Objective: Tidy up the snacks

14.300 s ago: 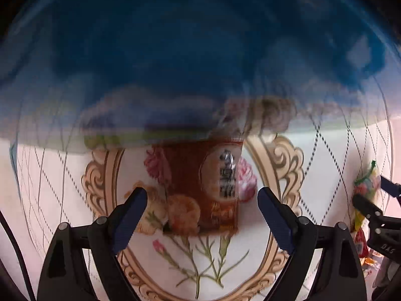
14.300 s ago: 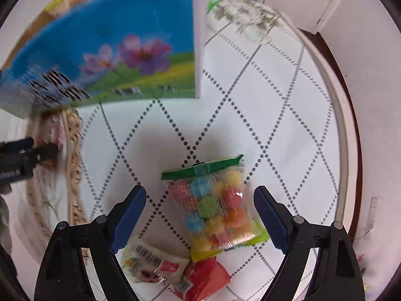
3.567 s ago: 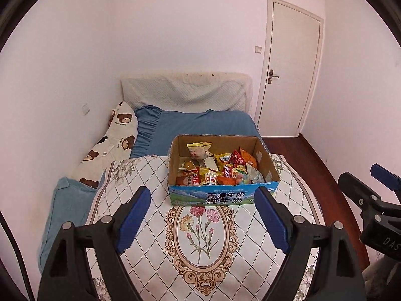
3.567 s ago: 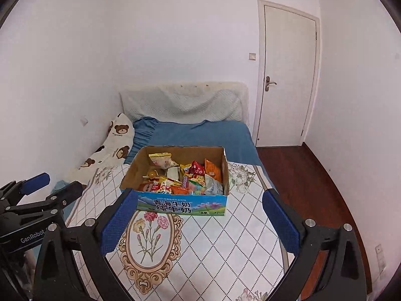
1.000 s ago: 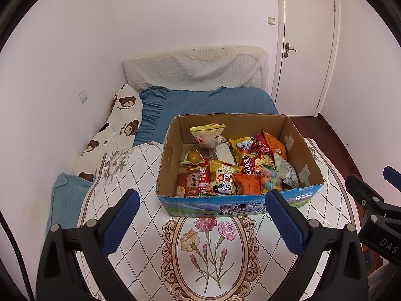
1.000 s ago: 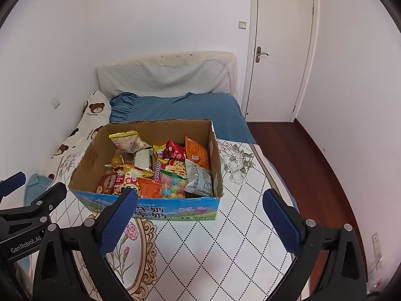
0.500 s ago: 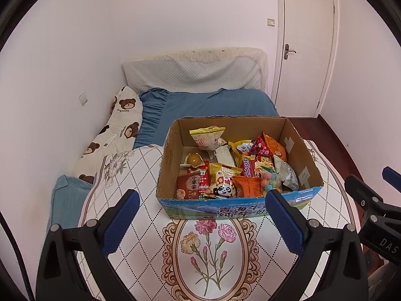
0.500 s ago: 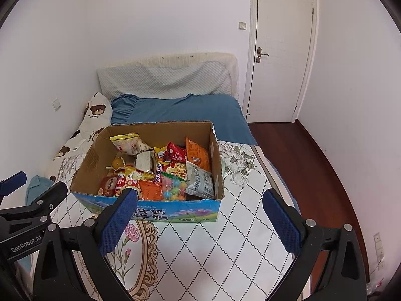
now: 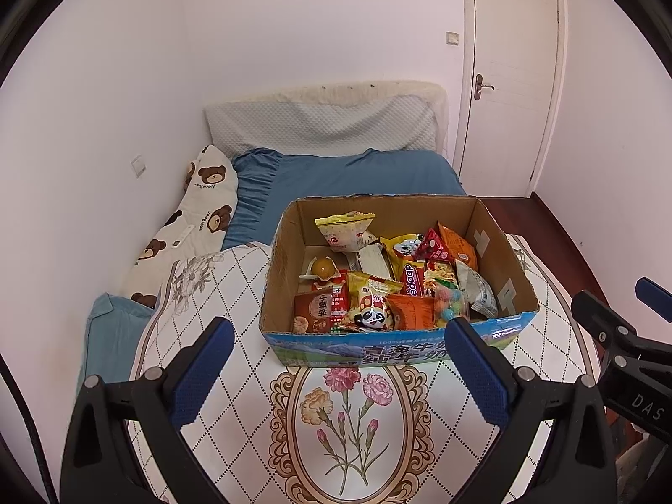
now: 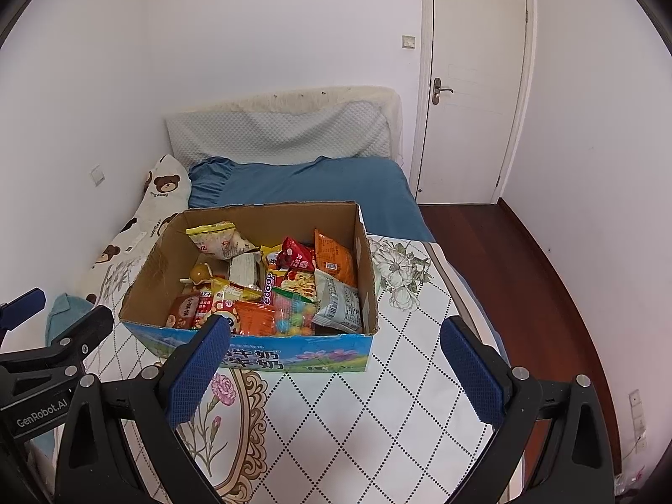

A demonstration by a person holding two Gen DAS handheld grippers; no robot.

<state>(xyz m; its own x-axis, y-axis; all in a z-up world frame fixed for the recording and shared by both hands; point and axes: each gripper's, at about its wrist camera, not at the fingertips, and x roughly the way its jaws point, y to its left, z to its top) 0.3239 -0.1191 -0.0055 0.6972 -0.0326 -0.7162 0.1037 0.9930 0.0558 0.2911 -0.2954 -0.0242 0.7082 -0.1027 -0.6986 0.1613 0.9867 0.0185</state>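
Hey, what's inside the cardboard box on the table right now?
The cardboard box holds a loose heap of snack packets: a yellow bag at the back, a red pack, an orange one, a candy bag. Whatever lies under the heap is covered.

Setting: home bedroom, shown by blue-sheeted bed [image 9: 344,172] with quilted grey headboard cover [image 9: 323,126], bear-print cream pillow [image 9: 185,227], white panel door [image 10: 470,84], dark wooden floor [image 10: 504,260].
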